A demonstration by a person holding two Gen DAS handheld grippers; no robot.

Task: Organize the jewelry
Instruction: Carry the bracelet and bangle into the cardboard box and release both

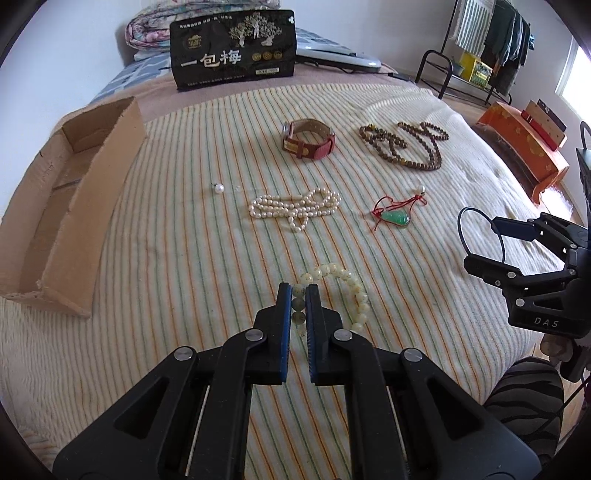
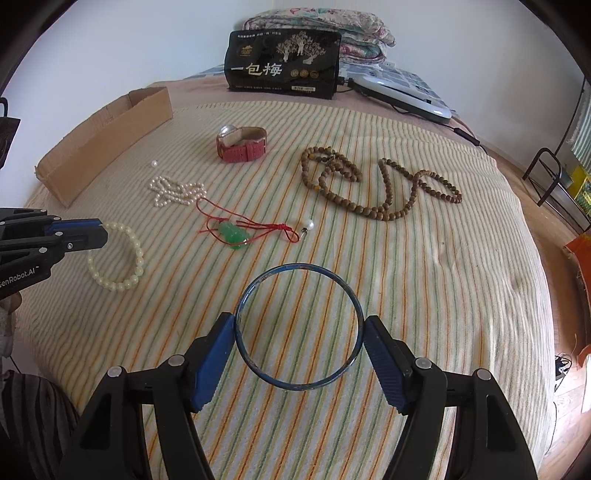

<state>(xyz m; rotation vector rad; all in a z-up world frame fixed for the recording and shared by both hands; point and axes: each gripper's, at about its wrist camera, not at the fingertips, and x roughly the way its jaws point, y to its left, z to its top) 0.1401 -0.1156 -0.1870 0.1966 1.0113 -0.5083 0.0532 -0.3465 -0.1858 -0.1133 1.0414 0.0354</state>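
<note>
My left gripper (image 1: 299, 291) is shut on the pale bead bracelet (image 1: 351, 288), which rests on the striped bedspread (image 1: 184, 266); the bracelet also shows in the right wrist view (image 2: 122, 258). My right gripper (image 2: 299, 325) is shut on a thin blue bangle (image 2: 258, 369), holding it across its width; the bangle also shows in the left wrist view (image 1: 480, 229). On the spread lie a pearl necklace (image 1: 295, 206), a green pendant on red cord (image 1: 397, 218), a red-strap watch (image 1: 308, 142), brown wooden beads (image 1: 406, 144) and a loose pearl (image 1: 218, 188).
An open cardboard box (image 1: 66, 206) lies at the left edge of the bed. A black printed bag (image 1: 232, 51) stands at the far side, with folded quilts (image 2: 332, 29) behind. An orange chest (image 1: 524, 147) and a clothes rack (image 1: 491, 37) stand to the right of the bed.
</note>
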